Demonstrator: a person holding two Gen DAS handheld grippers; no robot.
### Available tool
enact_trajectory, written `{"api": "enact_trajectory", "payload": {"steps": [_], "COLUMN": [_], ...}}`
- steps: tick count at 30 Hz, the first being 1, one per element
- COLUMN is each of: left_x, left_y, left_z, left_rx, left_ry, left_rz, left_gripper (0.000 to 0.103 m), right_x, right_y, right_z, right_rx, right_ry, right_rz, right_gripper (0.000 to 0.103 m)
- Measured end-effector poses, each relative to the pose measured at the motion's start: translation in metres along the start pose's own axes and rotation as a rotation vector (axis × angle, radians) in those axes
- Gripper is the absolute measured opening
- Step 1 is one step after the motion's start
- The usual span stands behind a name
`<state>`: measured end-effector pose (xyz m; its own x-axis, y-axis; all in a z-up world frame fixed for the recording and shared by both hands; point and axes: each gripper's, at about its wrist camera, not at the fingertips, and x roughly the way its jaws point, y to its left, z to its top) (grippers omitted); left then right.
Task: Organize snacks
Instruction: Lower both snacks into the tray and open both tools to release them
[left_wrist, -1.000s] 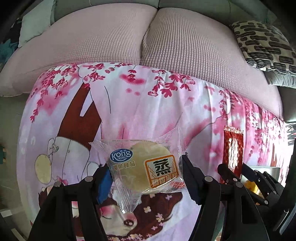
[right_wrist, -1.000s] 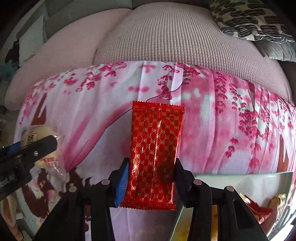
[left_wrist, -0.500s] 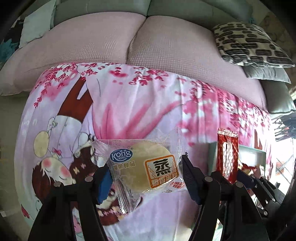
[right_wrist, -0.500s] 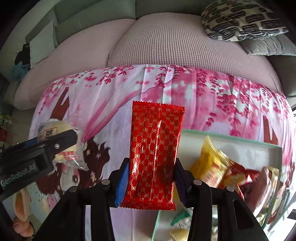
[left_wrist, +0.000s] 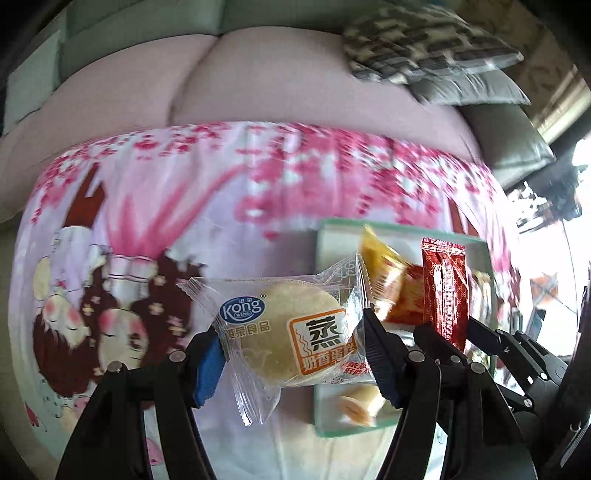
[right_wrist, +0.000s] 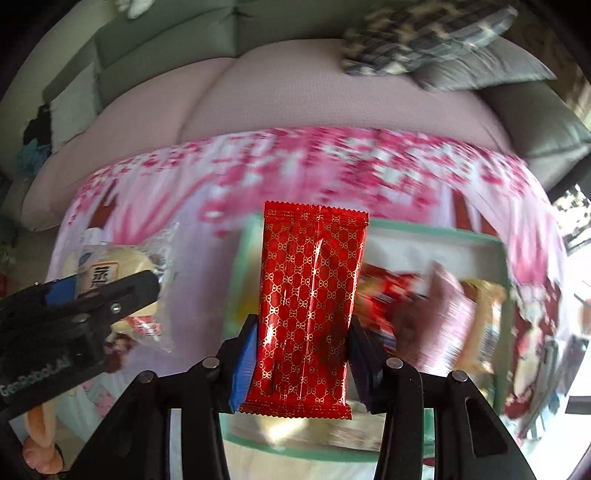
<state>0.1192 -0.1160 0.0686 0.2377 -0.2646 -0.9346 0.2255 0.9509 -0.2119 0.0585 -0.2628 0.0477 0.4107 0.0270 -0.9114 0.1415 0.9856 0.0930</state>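
While blurred tray (right_wrist: 436, 236) lies below, red packet (right_wrist: 308, 306) sits clamped in right hand-held gripper (right_wrist: 301, 363).

Two wrapped snacks held above a snack tray

A round pale cake in a clear wrapper (left_wrist: 291, 339) lies flat, just left of the green-rimmed tray (right_wrist: 436, 230). A red, gold-patterned packet (right_wrist: 308, 295) stands upright over the tray, where more wrapped snacks (right_wrist: 443, 306) lie, blurred.

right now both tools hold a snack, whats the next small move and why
Probably lower the right tool and release the red packet into the green tray. The packet already hangs over the tray, which holds other snacks; the left tool's cake packet sits over the tray's left edge.
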Motion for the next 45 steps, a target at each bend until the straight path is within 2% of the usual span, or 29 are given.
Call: {"api": "enact_trajectory", "payload": {"steps": [9,18,20,24,30,35,41,45], "left_x": [0.022,0.046,0.042,0.033,0.018,0.011,0.002,-0.004], "left_y": [-0.066,-0.089,-0.088,-0.080,-0.059,-0.029,-0.004,0.006], "left_z": [-0.009,-0.005,-0.005,-0.007,-0.019,-0.044,-0.080,-0.102], "left_rx": [0.087,0.076,0.072,0.060,0.022,-0.014,0.006,0.028], "left_ry": [0.049,0.120,0.115,0.103,0.065,0.018,-0.072,-0.124], "left_rz": [-0.039,-0.059,-0.064,-0.053,-0.060,-0.019,0.100,0.148], "left_gripper": [0.070,0.073,0.080,0.080,0.084,0.090,0.091,0.091], "right_x": [0.002,0.010,0.010,0.009,0.003,-0.003,-0.008,-0.011], "right_y": [-0.054,-0.071,-0.071,-0.072,-0.067,-0.062,-0.046,-0.033], "right_z": [-0.027,-0.033,-0.032,-0.035,-0.045,-0.058,-0.083,-0.100], "right_rx": [0.053,0.088,0.090,0.101,0.105,0.114,0.122,0.128], "right_ry": [0.022,0.033,0.035,0.035,0.017,-0.017,-0.066,-0.091], "right_rz": [-0.022,-0.017,-0.012,-0.008,-0.004,0.007,-0.017,-0.021], "right_gripper": [0.048,0.049,0.056,0.062,0.078,0.101,0.103,0.103]}}
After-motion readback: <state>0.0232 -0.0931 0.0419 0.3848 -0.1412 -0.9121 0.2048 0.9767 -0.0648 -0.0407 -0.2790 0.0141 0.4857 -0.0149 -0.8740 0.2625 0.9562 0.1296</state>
